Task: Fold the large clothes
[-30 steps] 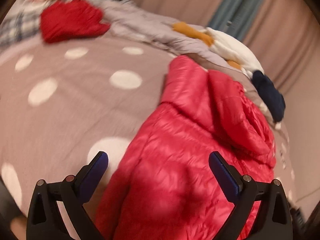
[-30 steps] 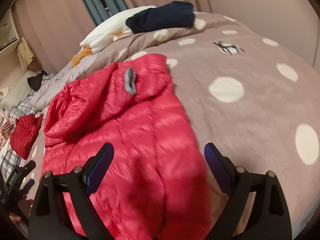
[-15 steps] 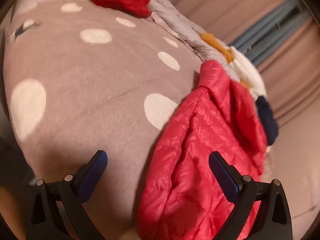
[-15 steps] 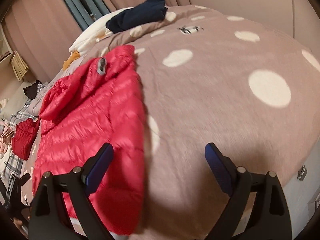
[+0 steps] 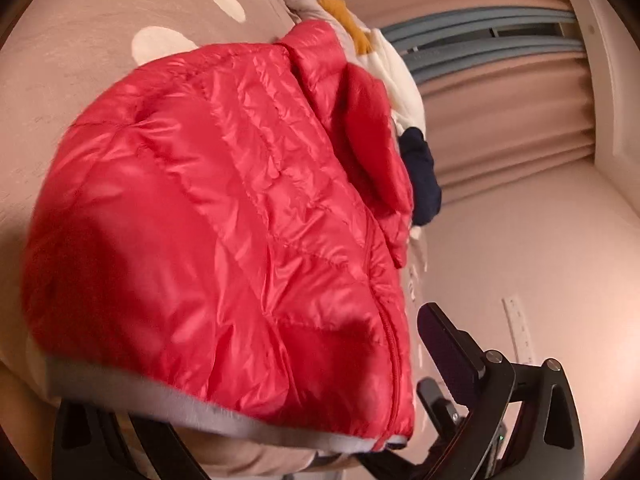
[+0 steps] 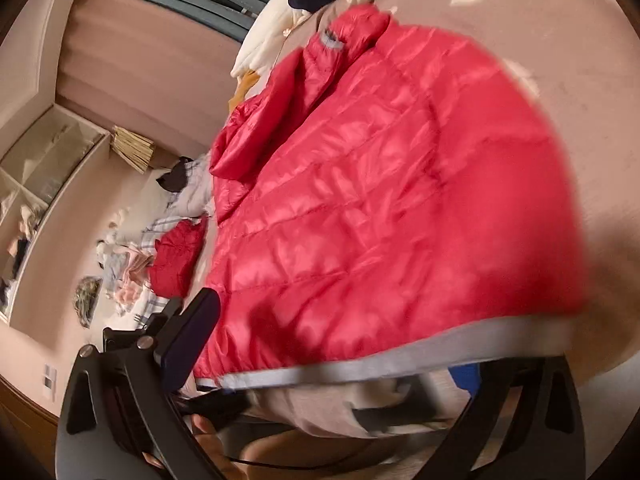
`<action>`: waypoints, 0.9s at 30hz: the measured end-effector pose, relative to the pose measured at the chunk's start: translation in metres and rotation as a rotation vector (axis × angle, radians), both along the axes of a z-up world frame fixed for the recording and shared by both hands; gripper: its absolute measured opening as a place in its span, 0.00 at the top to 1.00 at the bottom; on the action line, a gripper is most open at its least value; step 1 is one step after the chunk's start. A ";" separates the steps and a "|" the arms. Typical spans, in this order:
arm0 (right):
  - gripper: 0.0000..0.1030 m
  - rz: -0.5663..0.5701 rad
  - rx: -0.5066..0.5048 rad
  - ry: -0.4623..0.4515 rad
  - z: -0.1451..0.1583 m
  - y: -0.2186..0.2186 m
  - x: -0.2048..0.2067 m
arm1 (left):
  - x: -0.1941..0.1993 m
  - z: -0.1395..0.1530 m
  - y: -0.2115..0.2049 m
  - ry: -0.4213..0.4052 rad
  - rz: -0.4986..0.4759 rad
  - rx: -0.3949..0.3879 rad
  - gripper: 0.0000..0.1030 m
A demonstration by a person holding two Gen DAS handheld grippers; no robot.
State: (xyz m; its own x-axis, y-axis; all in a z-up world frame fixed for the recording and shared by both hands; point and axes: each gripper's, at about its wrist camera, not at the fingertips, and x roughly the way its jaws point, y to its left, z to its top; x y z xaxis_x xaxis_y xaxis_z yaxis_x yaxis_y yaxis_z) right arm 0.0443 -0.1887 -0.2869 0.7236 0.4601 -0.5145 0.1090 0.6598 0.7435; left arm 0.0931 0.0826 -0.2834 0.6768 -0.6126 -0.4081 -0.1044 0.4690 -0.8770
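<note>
A red quilted puffer jacket [image 5: 224, 216] with a grey hem lies on the dotted mauve bedspread [image 5: 80, 40], hood toward the far end. It also fills the right wrist view [image 6: 380, 200]. My left gripper [image 5: 280, 392] is open at the jacket's hem; its right finger [image 5: 448, 344] shows and the left finger is hidden under the hem. My right gripper [image 6: 380, 360] is open at the same hem; its left finger [image 6: 192, 336] shows and the right finger is hidden behind the fabric.
White and navy clothes [image 5: 416, 168] lie past the hood by the curtain [image 5: 500, 80]. A second red garment [image 6: 176, 256] and plaid laundry [image 6: 132, 272] lie at the bed's far side. Shelves [image 6: 40, 184] stand along the wall.
Both grippers have dropped to the jacket's bottom hem and tilted. The jacket now fills each view and covers one finger of each gripper.
</note>
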 end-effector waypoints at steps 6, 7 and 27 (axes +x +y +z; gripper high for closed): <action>0.33 -0.071 -0.033 0.015 -0.004 -0.023 0.011 | 0.007 -0.008 0.003 0.037 0.043 0.147 0.61; 0.39 -0.068 -0.081 0.019 -0.004 -0.025 0.011 | 0.009 -0.008 0.001 0.032 0.048 0.207 0.73; 0.90 -0.114 -0.499 -0.113 0.052 -0.011 0.005 | -0.010 0.057 -0.033 -0.132 0.148 0.729 0.85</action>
State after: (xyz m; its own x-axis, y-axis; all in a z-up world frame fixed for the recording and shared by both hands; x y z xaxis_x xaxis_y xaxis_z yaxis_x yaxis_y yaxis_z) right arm 0.0490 -0.1997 -0.2348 0.8184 0.0942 -0.5669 0.1380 0.9254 0.3530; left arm 0.0829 0.0495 -0.2261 0.8022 -0.1176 -0.5853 -0.1267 0.9245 -0.3595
